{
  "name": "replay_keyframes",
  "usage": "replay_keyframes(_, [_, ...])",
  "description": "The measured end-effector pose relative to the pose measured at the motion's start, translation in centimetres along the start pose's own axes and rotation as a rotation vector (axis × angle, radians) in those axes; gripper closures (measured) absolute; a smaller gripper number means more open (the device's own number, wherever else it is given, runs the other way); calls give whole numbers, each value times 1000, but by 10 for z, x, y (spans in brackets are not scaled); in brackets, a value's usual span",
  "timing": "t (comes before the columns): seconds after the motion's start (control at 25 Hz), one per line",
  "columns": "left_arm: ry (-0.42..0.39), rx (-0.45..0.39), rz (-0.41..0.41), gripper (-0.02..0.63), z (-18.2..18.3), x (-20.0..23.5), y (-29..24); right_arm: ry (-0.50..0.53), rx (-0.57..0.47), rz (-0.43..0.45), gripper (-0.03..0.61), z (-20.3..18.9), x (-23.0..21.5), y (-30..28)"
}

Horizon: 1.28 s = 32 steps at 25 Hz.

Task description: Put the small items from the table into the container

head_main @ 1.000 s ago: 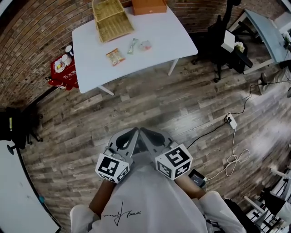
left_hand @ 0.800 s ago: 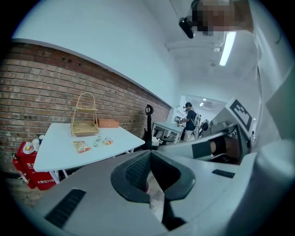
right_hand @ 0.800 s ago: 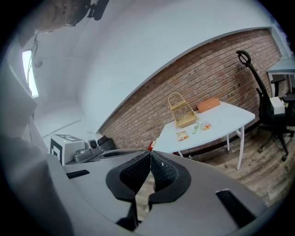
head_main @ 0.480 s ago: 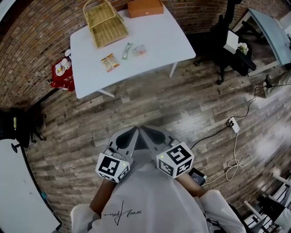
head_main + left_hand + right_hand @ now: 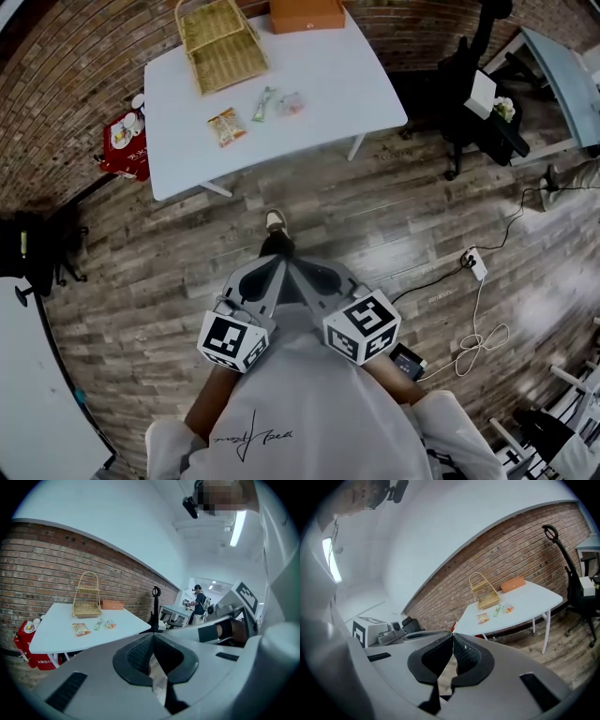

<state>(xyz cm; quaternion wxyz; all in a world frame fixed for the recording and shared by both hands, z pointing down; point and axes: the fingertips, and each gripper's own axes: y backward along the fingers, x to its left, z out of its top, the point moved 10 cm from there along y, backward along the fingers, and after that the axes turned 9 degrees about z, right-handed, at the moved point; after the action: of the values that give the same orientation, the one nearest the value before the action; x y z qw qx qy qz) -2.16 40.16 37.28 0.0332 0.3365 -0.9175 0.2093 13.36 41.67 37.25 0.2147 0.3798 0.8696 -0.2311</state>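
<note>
Well short of table (image 5: 319, 75), L gripper (image 5: 273, 274) & R gripper (image 5: 302, 275) both pressed together, empty: get closer, spread jaws, then take nearest packet (image 5: 226, 126) to basket (image 5: 221, 42).

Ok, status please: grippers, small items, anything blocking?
Shut, empty: left hand-held gripper, right hand-held gripper. Three packets on table, beside basket. Nothing blocking.
</note>
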Motion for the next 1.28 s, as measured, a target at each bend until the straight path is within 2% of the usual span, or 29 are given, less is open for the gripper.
replay_keyframes(0.2, [4,-26,10,606,9,15,-17,33,5,-21,557,15,-13,-10])
replay_keyframes(0.44, [7,-56,68,606,32,48,-38,46,-1,-46,557,40,-32,-32])
replay_keyframes(1.28, [53,-76,19,606,98,184,-120,64,1,-85,557,124,-87,-154])
